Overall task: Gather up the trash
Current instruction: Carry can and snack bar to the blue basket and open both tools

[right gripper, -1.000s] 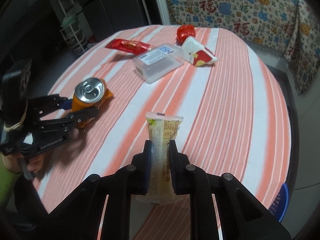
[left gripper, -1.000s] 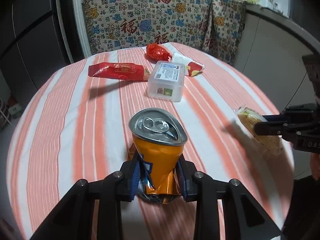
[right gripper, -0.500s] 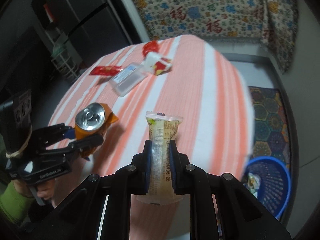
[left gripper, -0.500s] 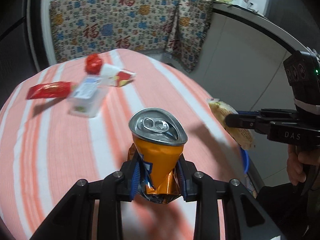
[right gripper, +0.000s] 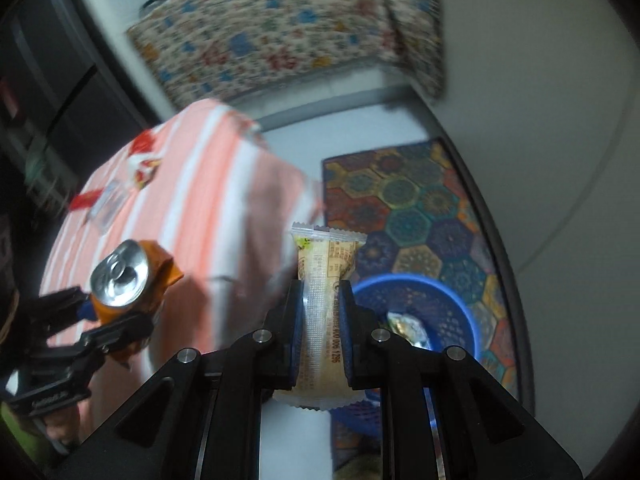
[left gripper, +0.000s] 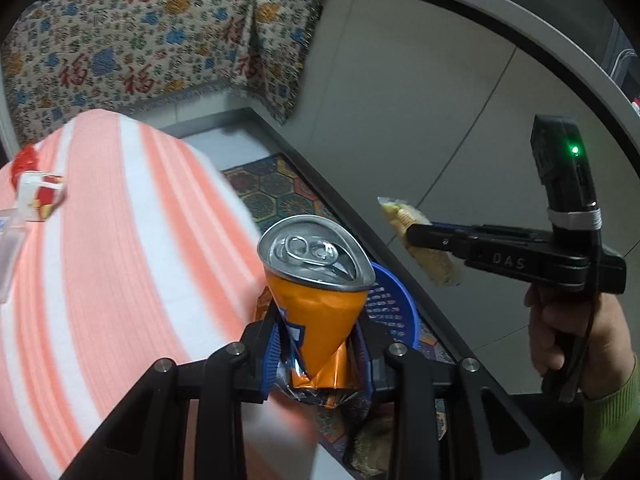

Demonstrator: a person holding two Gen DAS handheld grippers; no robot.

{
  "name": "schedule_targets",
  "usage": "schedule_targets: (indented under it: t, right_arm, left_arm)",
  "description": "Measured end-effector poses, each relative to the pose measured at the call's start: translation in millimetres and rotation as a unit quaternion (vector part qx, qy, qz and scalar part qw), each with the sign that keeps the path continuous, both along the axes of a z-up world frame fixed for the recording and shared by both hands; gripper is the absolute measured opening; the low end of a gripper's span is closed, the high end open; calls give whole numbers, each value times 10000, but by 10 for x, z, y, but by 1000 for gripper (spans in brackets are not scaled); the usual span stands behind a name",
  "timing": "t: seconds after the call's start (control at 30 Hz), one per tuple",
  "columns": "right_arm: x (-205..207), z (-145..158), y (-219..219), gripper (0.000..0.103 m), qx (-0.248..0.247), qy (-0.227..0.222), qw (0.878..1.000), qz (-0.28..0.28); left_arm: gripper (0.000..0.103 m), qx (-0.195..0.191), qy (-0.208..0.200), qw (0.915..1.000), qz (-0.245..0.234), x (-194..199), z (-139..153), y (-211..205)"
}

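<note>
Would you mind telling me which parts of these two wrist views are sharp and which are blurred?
Left wrist view: the crushed orange can in the left gripper is sharp; the striped tablecloth smears. Right wrist view: the snack packet in the right gripper is crisp, the patterned cloth and table trash streaked; the blue basket stays fairly clear.

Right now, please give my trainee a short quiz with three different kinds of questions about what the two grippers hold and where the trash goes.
1. True or false: the left gripper is shut on a crushed orange can.
2. What does the right gripper hold? A) red wrapper B) yellow snack packet C) plastic box
3. Fill in: the blue ___ on the floor already holds some trash.

Key: 1 true; 2 B; 3 basket.
</note>
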State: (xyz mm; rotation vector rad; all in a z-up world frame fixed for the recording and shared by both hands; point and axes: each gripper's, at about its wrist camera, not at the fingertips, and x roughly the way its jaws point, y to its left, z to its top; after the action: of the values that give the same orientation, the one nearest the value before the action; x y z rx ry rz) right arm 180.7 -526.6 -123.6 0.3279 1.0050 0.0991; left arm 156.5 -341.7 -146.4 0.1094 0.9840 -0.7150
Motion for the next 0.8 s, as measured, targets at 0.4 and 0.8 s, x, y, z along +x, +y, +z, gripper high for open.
schedule_targets:
  t: [0.4,0.8]
  right_arm:
    - [-106,-368,-508,16,266,575,9974,-358]
    - [-130,-444,-648,20,373,697,9953,-559]
  left_arm:
    - [32,198,381,9990,-134,62,-507,-728]
    - [36,416,376,9980,-286,130,-787,-1105]
